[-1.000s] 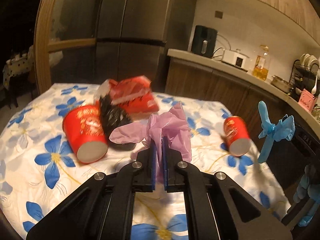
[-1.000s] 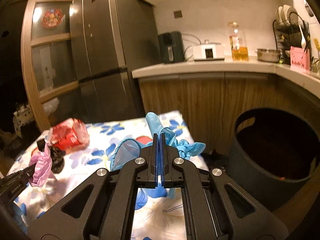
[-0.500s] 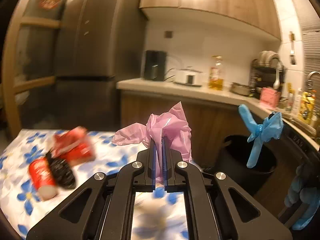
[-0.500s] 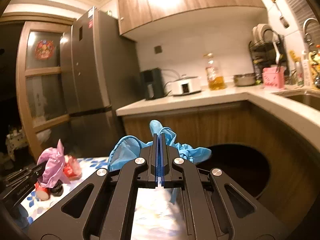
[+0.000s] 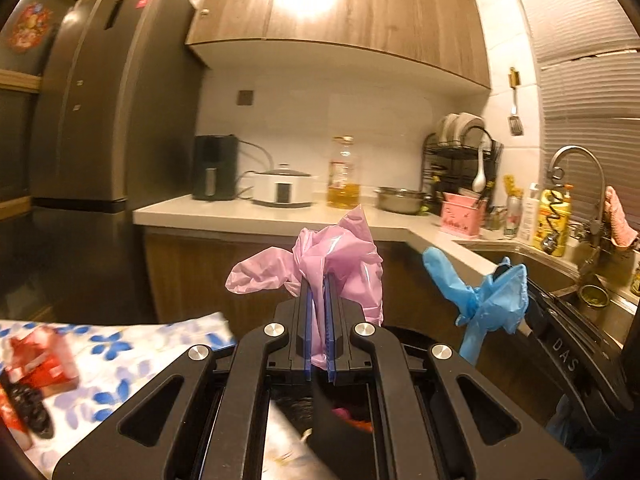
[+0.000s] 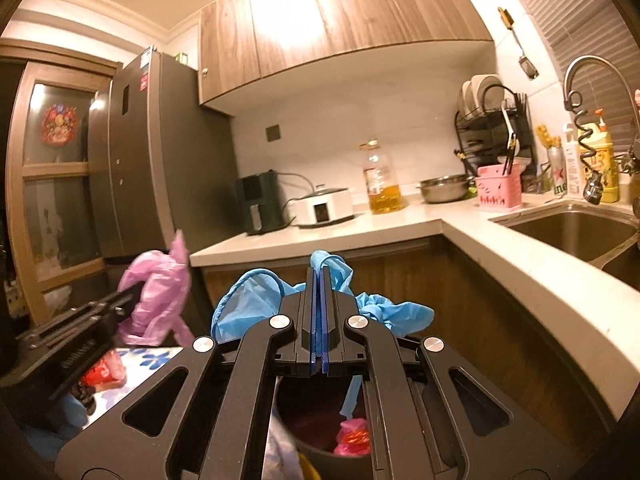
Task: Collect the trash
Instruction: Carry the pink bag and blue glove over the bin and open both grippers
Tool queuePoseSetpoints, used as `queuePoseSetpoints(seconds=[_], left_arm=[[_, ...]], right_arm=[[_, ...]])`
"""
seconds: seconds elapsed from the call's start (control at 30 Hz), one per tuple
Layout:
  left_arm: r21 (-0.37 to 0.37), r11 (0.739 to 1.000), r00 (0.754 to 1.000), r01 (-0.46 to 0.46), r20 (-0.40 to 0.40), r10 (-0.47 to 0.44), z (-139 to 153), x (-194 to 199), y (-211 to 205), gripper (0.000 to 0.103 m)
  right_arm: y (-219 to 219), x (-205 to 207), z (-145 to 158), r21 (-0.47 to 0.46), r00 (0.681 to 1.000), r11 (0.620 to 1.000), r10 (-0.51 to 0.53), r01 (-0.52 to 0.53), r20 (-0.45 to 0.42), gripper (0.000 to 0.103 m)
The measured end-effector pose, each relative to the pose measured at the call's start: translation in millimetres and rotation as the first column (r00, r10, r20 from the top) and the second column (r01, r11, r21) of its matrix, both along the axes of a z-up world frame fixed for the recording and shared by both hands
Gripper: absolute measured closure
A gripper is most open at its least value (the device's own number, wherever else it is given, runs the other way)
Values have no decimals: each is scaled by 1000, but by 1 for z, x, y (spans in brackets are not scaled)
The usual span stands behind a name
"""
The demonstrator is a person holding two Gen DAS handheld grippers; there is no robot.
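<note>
Crumpled gloves held above the dark round trash bin (image 6: 320, 412)

Left gripper (image 5: 318, 320) clamped on thin pink plastic glove (image 5: 340, 264); right gripper (image 6: 319, 312) clamped on blue one (image 6: 256, 308), far right. Light, floppy, slippery; best pinched mid-bunch.

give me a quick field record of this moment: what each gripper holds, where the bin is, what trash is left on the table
left gripper: shut on pink plastic bag
right gripper: shut on blue glove
bin: dark, directly below both grippers, already has some pink and red trash inside
table: floral cloth, at the left
trash left on table: red wrapper, black crumpled item
task state: both pieces held above the bin, not yet dropped
</note>
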State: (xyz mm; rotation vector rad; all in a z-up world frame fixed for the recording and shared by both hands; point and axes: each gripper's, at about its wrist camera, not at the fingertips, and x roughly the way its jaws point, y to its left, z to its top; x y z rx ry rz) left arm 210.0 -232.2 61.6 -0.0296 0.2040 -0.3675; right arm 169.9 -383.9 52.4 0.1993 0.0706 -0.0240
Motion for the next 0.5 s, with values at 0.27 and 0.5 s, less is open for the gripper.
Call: queuePoseSetpoints(seconds=[0.27, 0.5], left_arm=[[44, 996, 996, 72, -48, -70, -29, 18, -35, 98], [53, 995, 993, 89, -84, -85, -41, 33, -46, 98]], right_arm=[[-17, 15, -17, 8, 998, 1000, 1, -1, -61, 101], [-22, 27, -26, 14, 996, 1000, 8, -7, -85, 101]])
